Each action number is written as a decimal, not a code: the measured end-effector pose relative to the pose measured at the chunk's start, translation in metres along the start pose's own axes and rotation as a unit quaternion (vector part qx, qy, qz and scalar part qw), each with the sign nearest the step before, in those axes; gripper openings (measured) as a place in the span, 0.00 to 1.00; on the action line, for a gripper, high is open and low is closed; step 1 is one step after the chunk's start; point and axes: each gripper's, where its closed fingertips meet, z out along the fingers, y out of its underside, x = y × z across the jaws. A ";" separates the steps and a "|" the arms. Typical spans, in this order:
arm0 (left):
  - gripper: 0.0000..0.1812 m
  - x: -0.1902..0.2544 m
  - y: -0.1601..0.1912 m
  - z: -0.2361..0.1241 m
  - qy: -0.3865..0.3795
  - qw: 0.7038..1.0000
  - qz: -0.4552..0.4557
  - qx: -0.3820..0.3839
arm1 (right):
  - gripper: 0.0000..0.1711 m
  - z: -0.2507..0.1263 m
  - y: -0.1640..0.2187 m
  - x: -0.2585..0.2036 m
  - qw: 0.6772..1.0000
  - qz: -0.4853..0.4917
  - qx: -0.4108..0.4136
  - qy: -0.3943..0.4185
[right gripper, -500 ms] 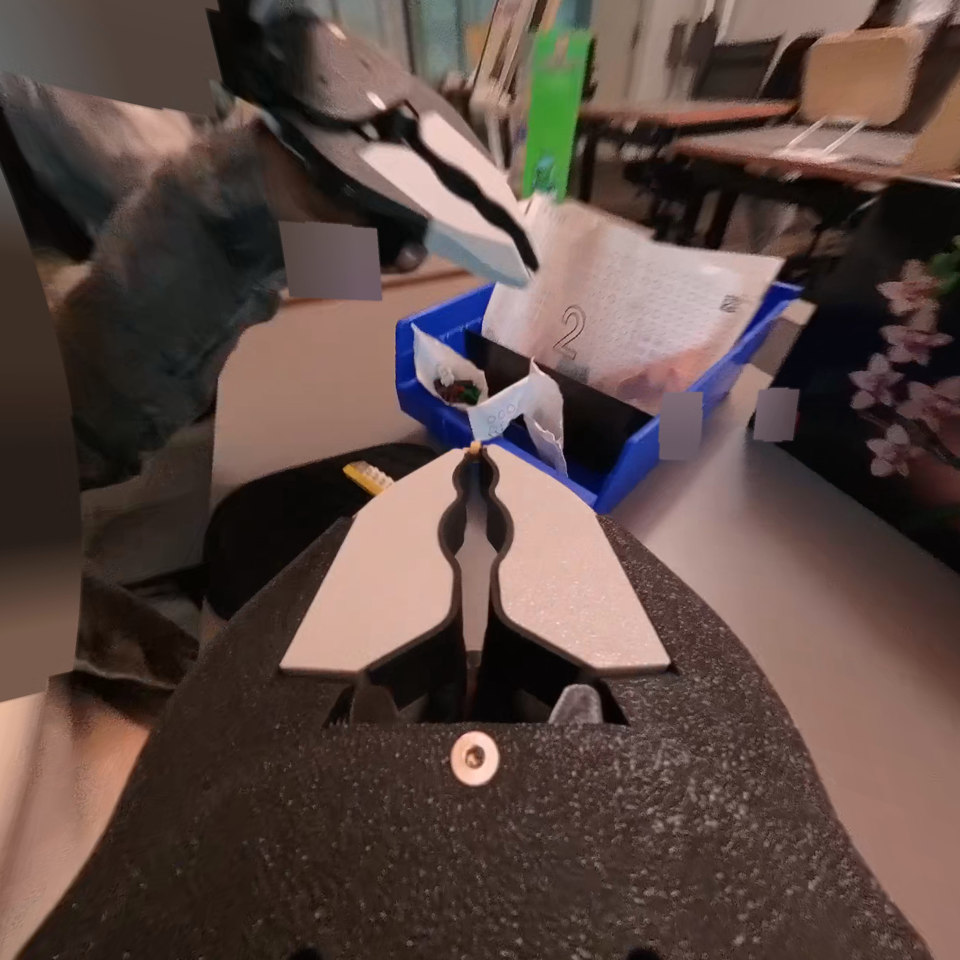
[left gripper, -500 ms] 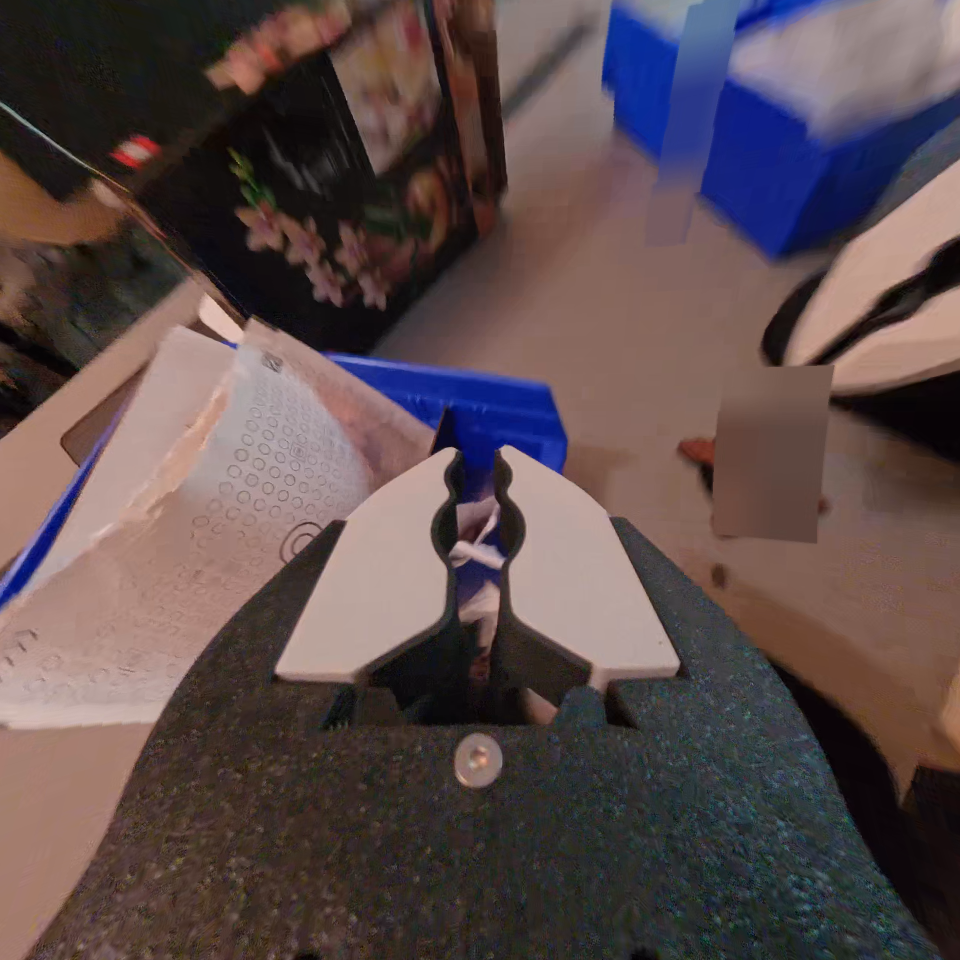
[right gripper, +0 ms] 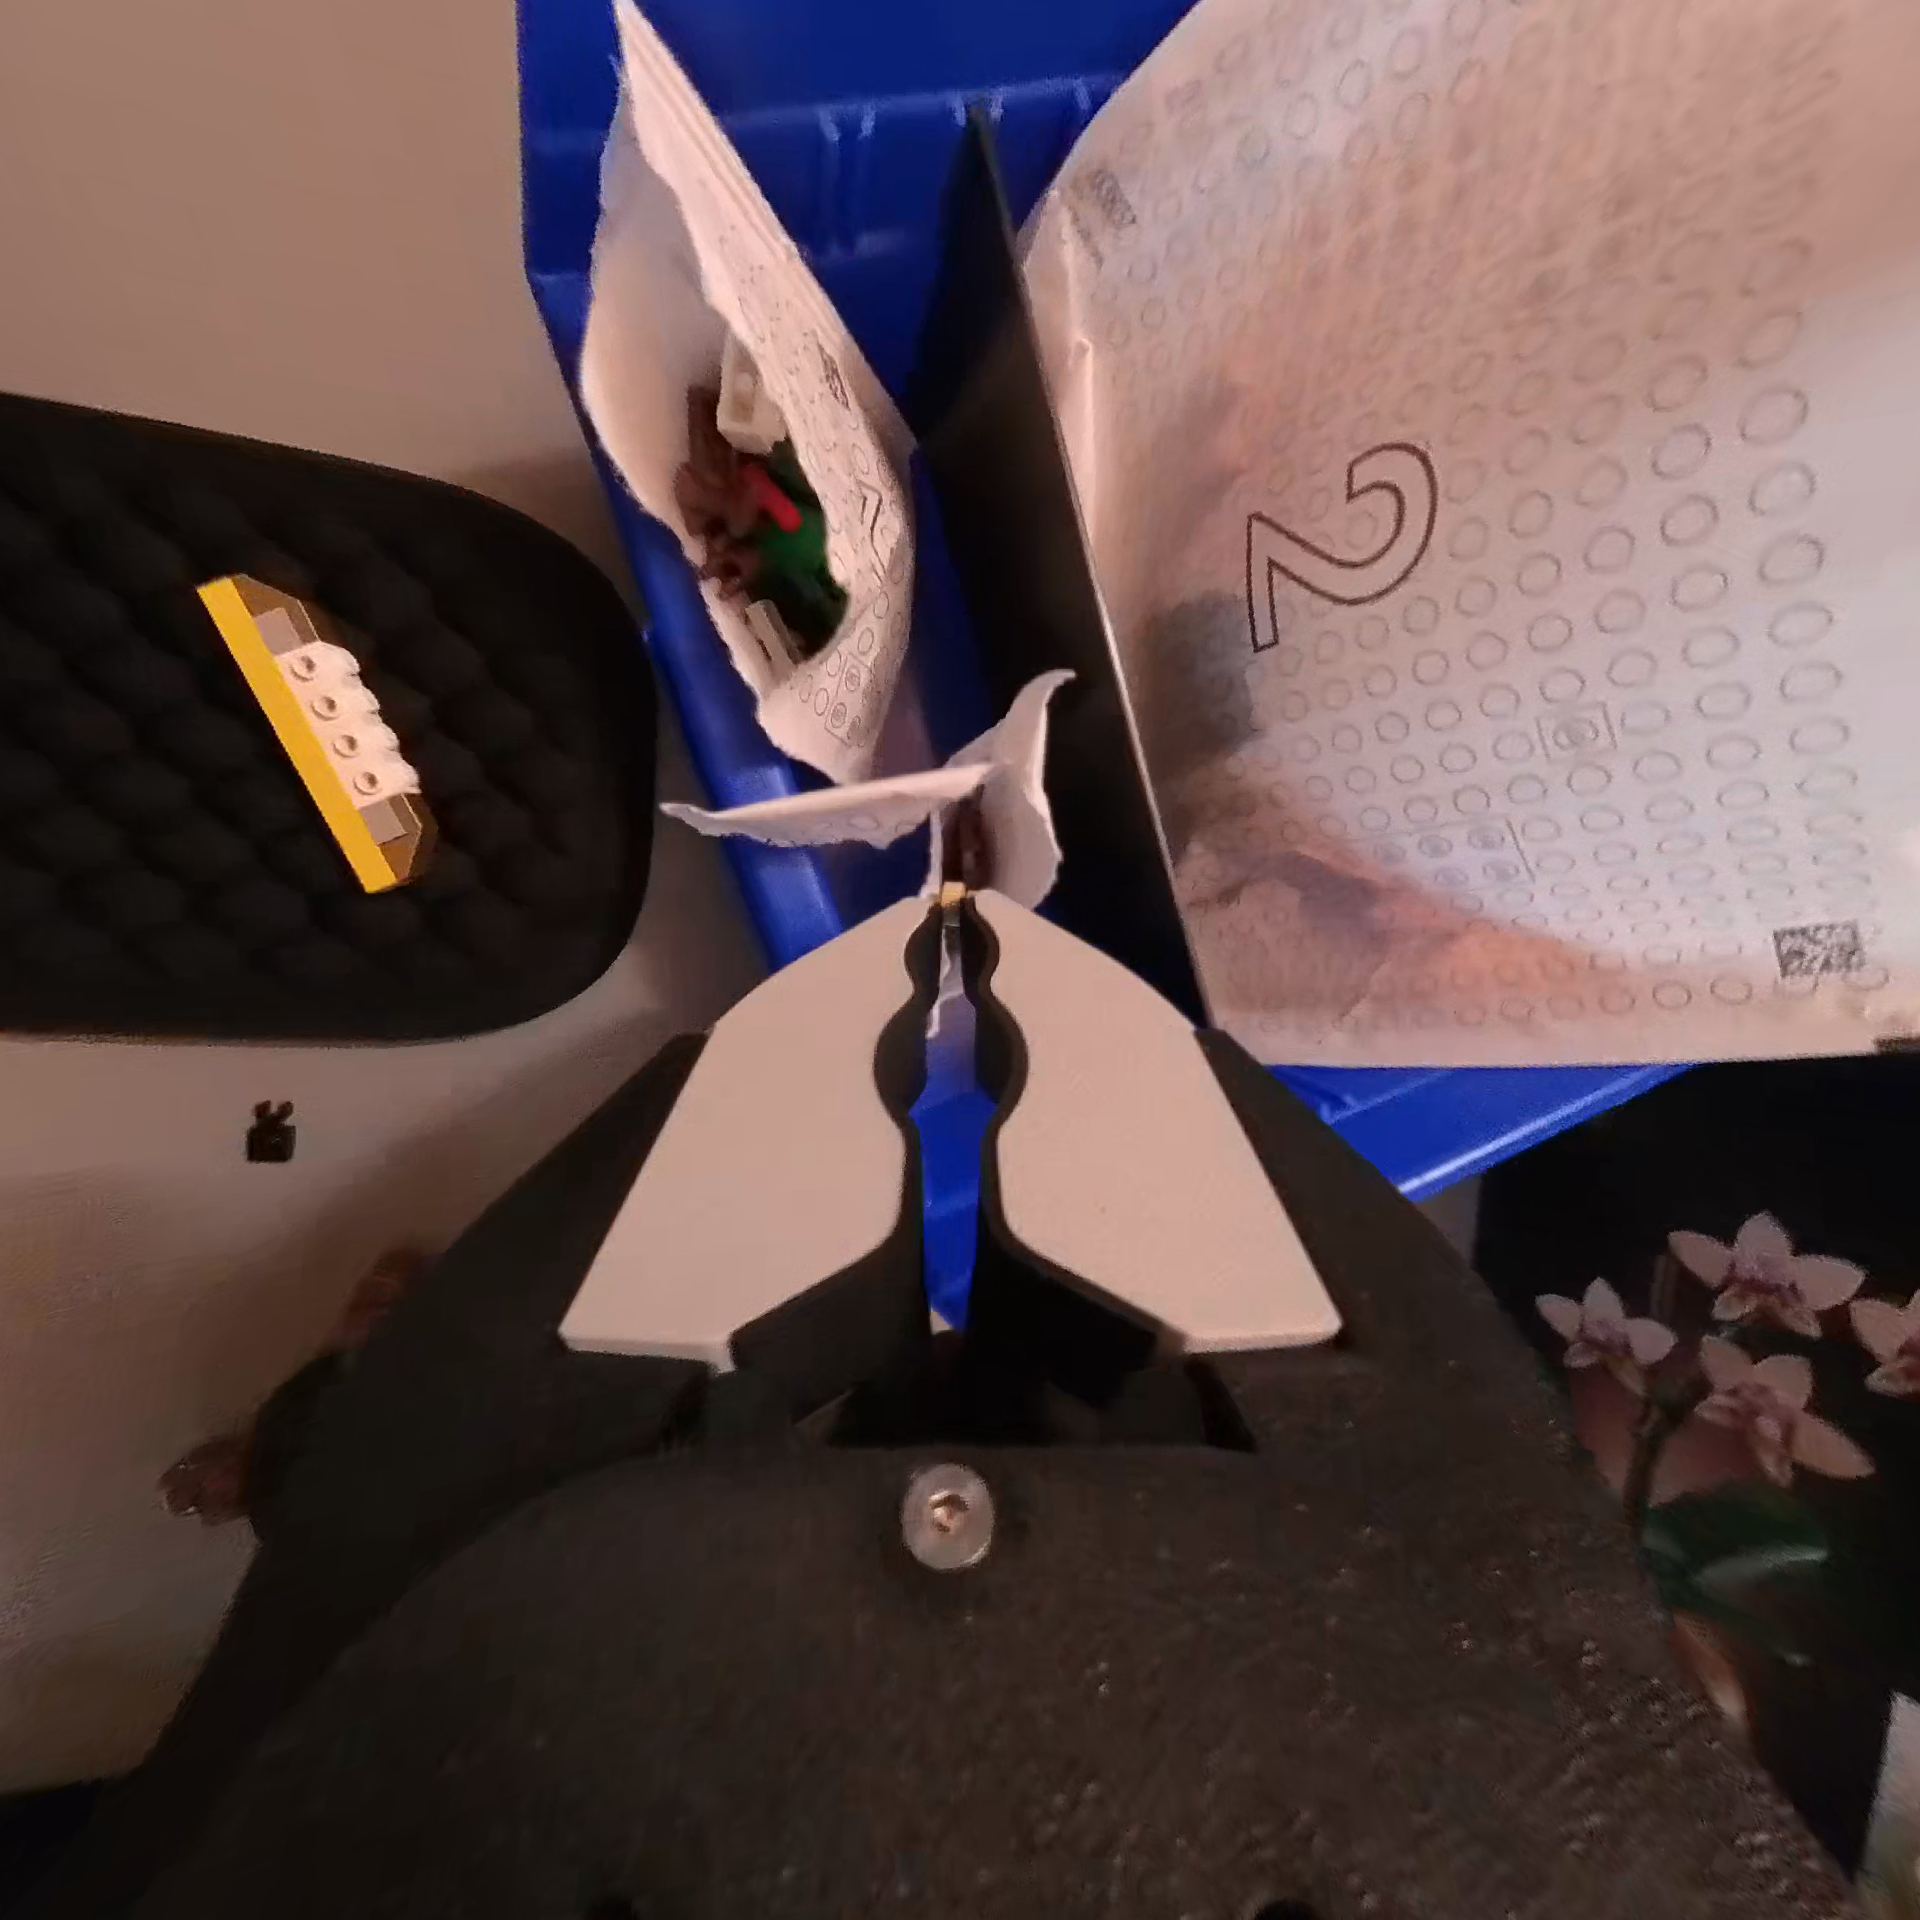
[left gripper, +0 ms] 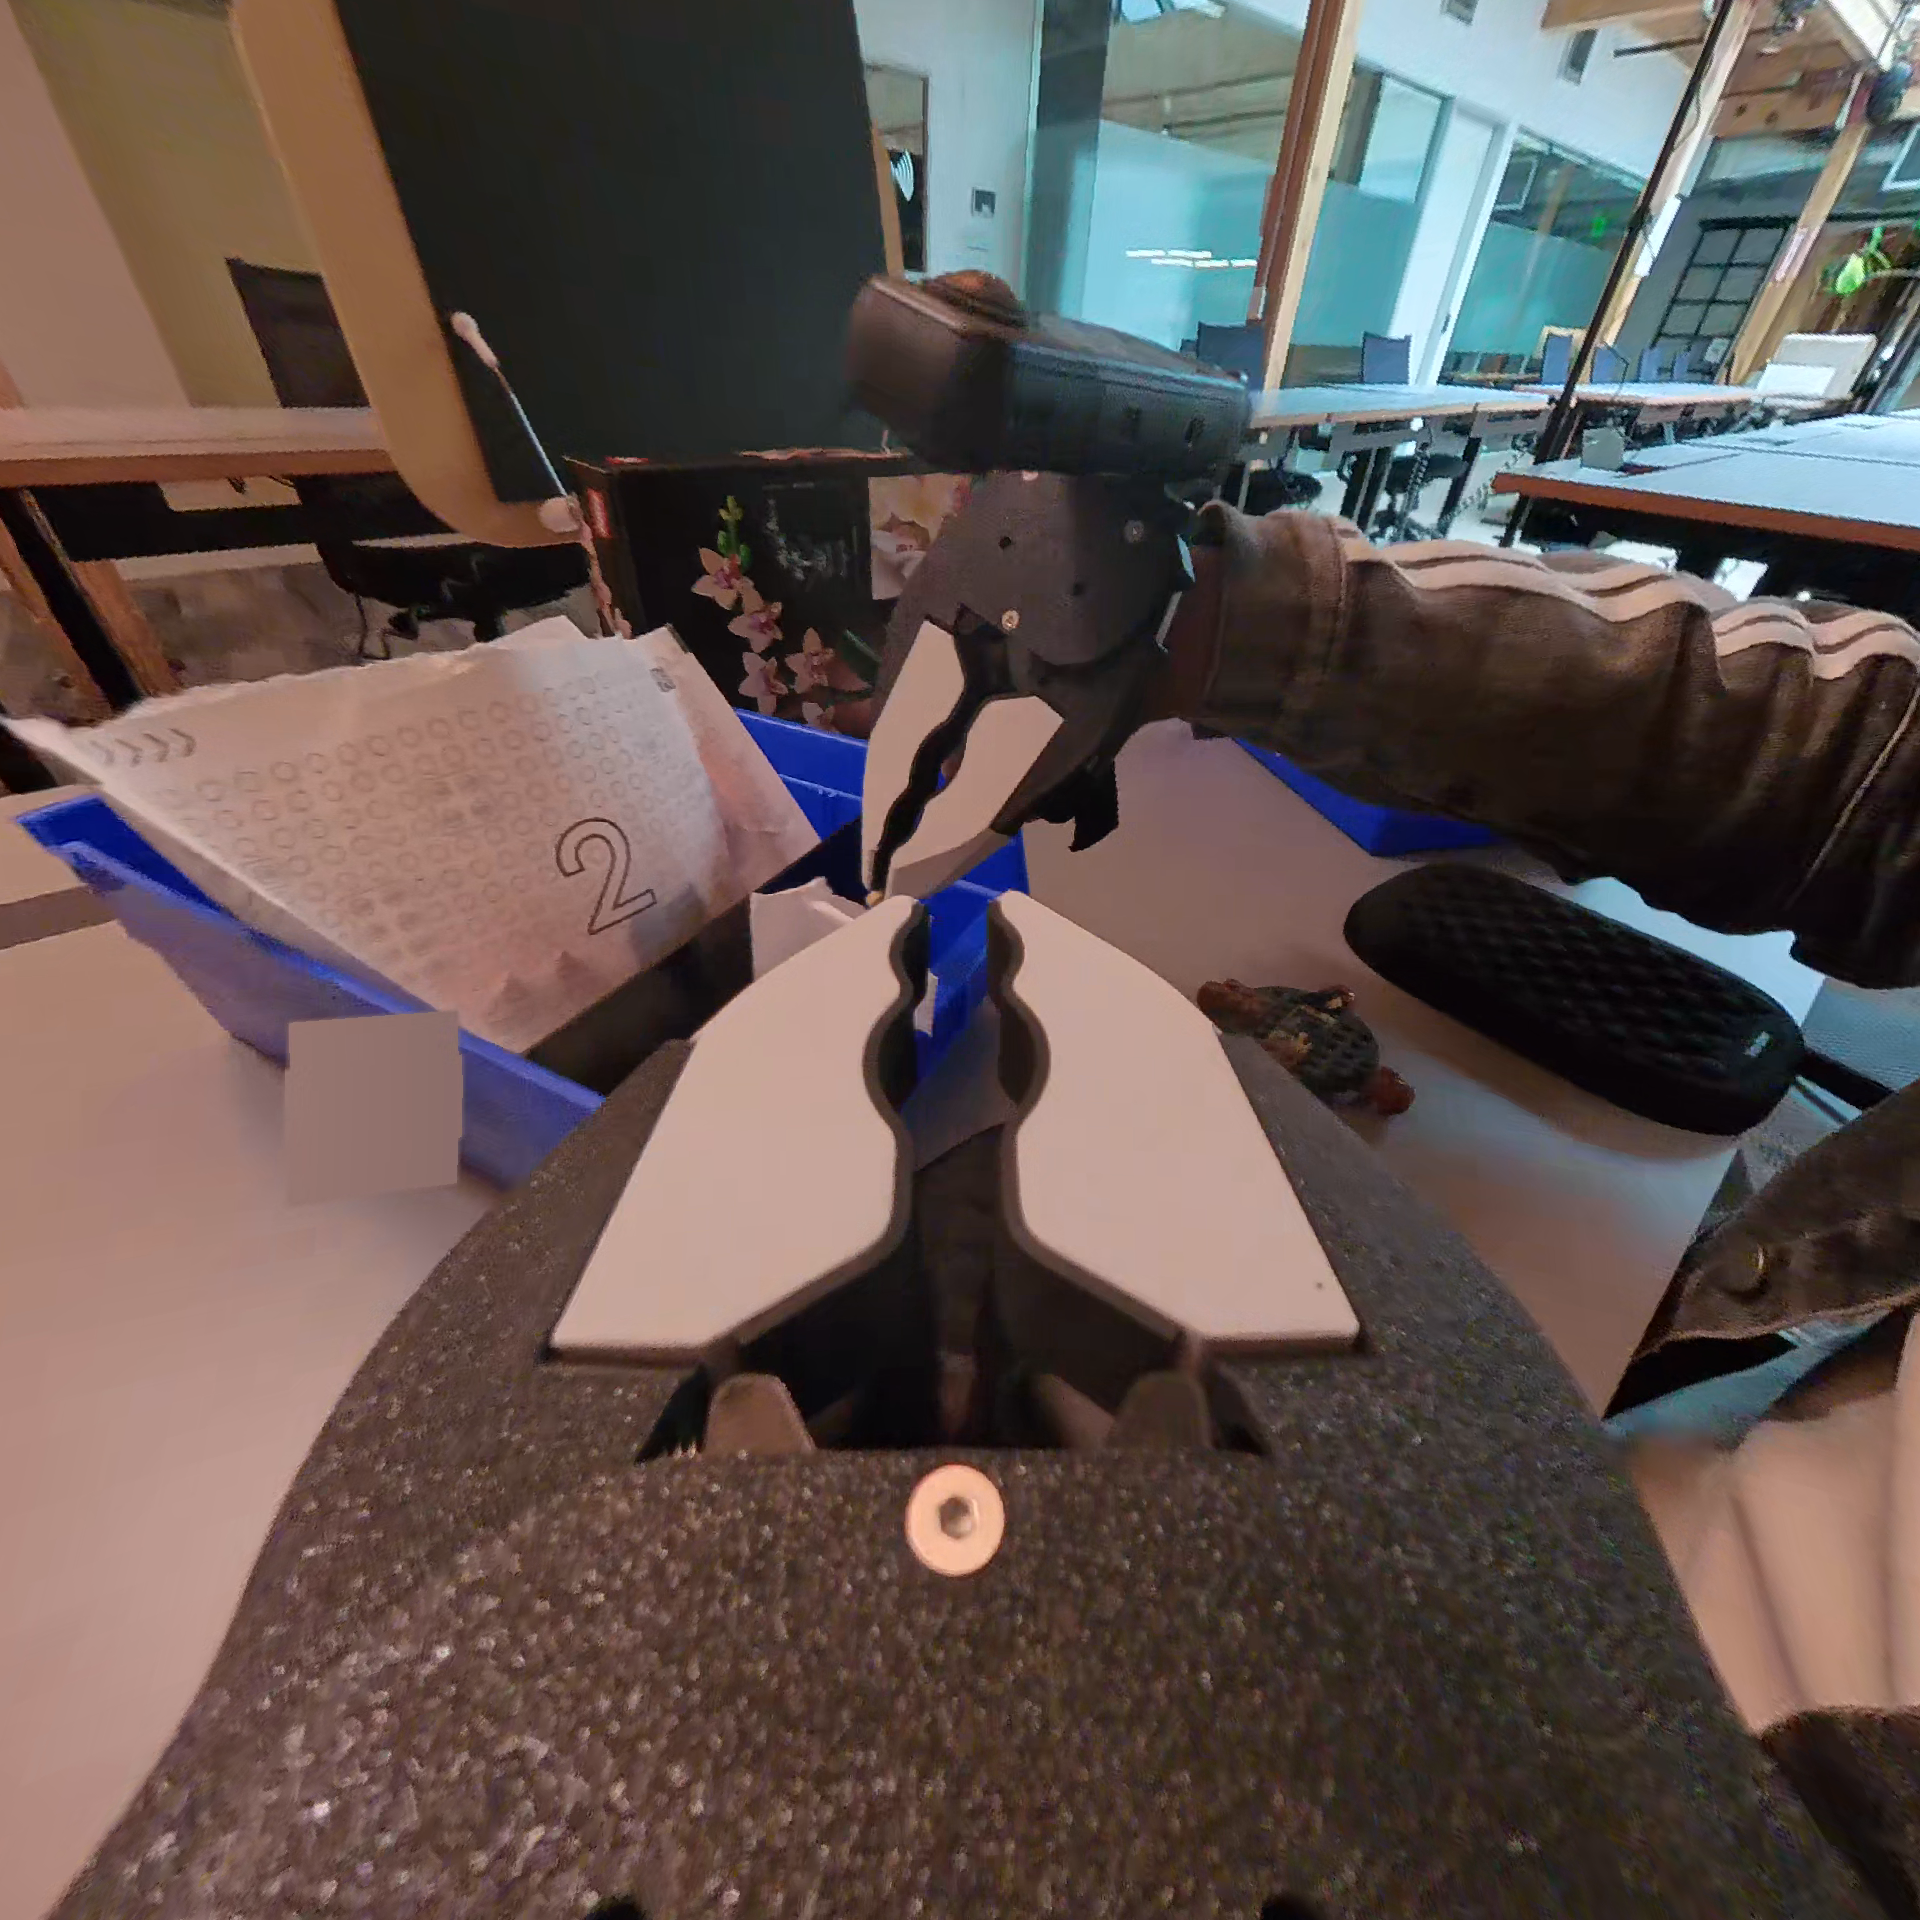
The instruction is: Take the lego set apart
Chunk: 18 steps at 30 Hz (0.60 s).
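Note:
My right gripper (right gripper: 954, 902) is shut on a tiny tan lego piece (right gripper: 953, 894) and points down over the blue bin (right gripper: 790, 914), just above a small torn paper bag (right gripper: 997, 790). It also shows in the left wrist view (left gripper: 883, 883), held by a sleeved arm. My left gripper (left gripper: 953, 912) is a little open and empty, just in front of the bin's near wall (left gripper: 966, 956). A yellow, white and tan lego block (right gripper: 312, 727) lies on a black pad (right gripper: 156, 883). A brown lego clump (left gripper: 1299, 1039) lies on the table.
An open paper bag (right gripper: 769, 540) with brown, green and red pieces and a large numbered paper bag (right gripper: 1507, 623) stand in the bin, split by a black divider (right gripper: 1029, 520). A flower-printed lego box (right gripper: 1714, 1403) stands beside it. A small black piece (right gripper: 270, 1130) lies on the table.
My right gripper has moved over the bin and tipped downward with the tan piece. My left gripper has drawn back from above the bin and its fingers have parted slightly.

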 end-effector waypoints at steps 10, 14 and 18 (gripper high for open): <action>0.06 -0.008 0.008 -0.003 0.009 1.000 -0.010 0.018 | 0.12 0.001 -0.004 0.012 0.998 -0.038 -0.013 0.044; 0.06 -0.006 0.011 0.000 0.016 1.000 -0.009 0.011 | 0.14 0.003 0.000 0.020 0.998 -0.033 -0.030 0.047; 0.06 -0.004 0.012 0.001 0.019 1.000 -0.005 0.007 | 0.15 0.007 -0.003 0.022 0.998 -0.033 -0.031 0.032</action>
